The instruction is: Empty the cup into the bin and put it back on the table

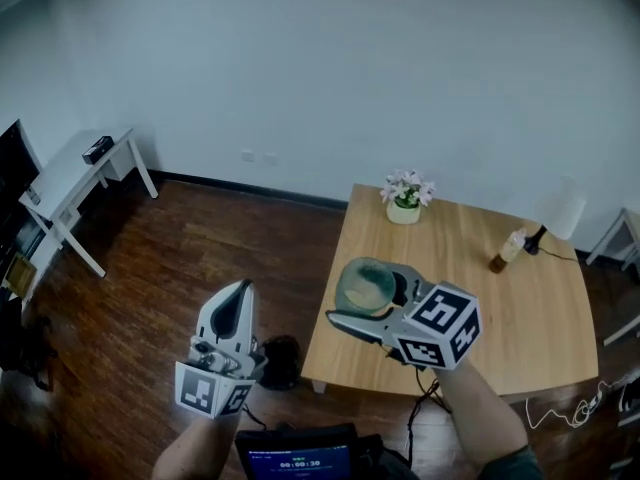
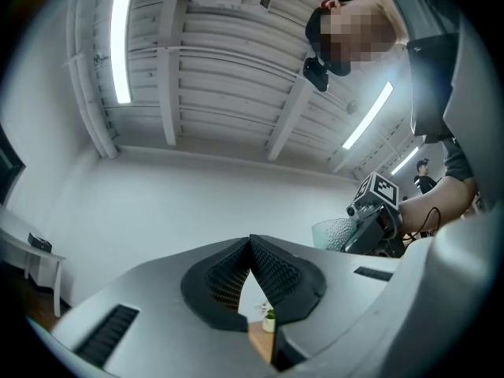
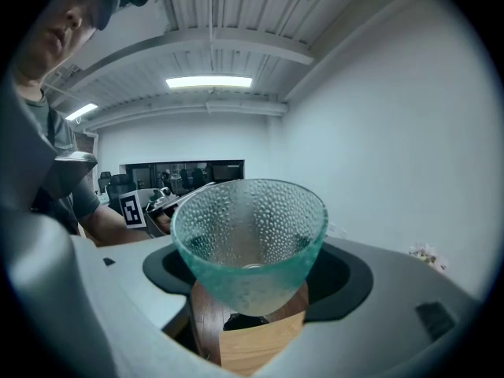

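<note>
Your right gripper (image 1: 368, 294), fingers (image 3: 350, 278) spread wide around the cup (image 1: 366, 284), held it upright over the desk's (image 1: 500, 313) near edge. Your left gripper (image 1: 236, 294) (tilted upward) had its fingers (image 2: 276, 270) pressed together, empty. A flowerpot (image 1: 405, 199) and a bottle (image 1: 507, 249) stood beyond.

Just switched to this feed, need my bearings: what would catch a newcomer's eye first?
The bumpy green glass cup, clamped in the right gripper, hangs over the near edge of the wooden table. The left gripper, shut and empty, is over the dark floor to its left. A small flower pot stands at the table's far edge.
</note>
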Action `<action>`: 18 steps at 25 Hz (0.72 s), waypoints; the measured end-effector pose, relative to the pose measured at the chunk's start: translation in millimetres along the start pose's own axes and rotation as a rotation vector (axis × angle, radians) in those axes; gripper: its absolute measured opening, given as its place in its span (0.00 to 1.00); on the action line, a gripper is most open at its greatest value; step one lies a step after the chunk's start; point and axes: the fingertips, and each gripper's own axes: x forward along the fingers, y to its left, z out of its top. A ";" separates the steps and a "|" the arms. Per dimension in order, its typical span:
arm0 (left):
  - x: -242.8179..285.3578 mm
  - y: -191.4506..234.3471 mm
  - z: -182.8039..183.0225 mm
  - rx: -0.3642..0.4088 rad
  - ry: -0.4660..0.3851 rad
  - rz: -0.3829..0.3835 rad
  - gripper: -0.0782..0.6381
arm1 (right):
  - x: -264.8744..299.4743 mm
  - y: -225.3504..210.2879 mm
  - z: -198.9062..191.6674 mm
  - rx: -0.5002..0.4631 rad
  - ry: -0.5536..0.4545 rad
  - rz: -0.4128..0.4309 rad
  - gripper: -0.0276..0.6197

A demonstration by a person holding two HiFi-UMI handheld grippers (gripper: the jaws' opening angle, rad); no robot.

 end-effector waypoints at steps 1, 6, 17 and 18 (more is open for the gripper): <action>5.0 -11.1 0.8 -0.004 -0.004 -0.008 0.11 | -11.7 -1.9 -3.3 0.003 -0.001 -0.008 0.64; 28.2 -71.1 4.9 -0.033 -0.009 -0.062 0.11 | -69.6 -12.6 -17.0 0.014 -0.018 -0.056 0.64; 63.1 -196.2 -0.3 -0.118 -0.030 -0.200 0.11 | -188.5 -26.1 -55.5 0.058 -0.049 -0.167 0.64; 67.1 -208.7 -2.7 -0.126 -0.031 -0.217 0.11 | -199.5 -28.0 -60.3 0.063 -0.048 -0.181 0.64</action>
